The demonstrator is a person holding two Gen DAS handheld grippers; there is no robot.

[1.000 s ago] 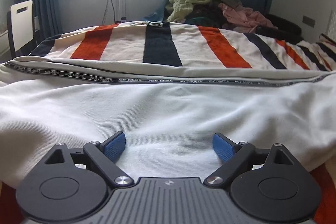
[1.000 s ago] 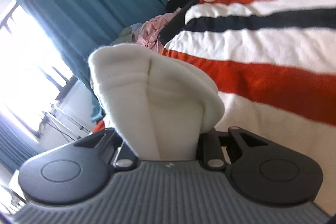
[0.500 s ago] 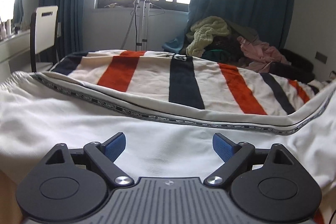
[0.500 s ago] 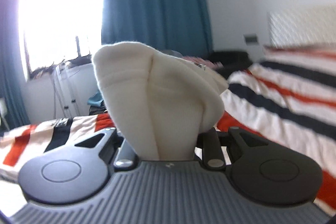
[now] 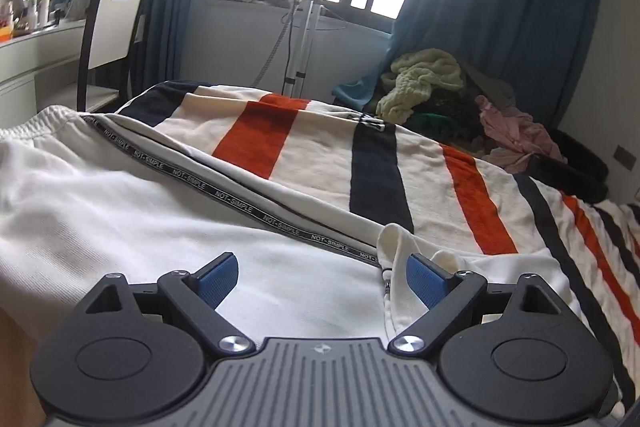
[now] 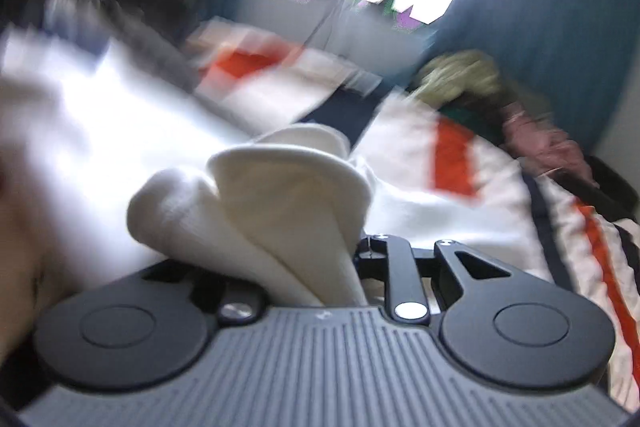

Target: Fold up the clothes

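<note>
One white garment [image 5: 120,211] lies spread across a striped bed [image 5: 400,163], just under and ahead of the left gripper [image 5: 322,277], whose two blue pads [image 5: 218,279] stand wide apart, holding nothing. A dark tape [image 5: 224,195] along the garment reads "NOT-SIMPLE" repeatedly. The right gripper [image 6: 296,267] is clamped on a bunched fold [image 6: 280,203] of it. The right view is blurred.
</note>
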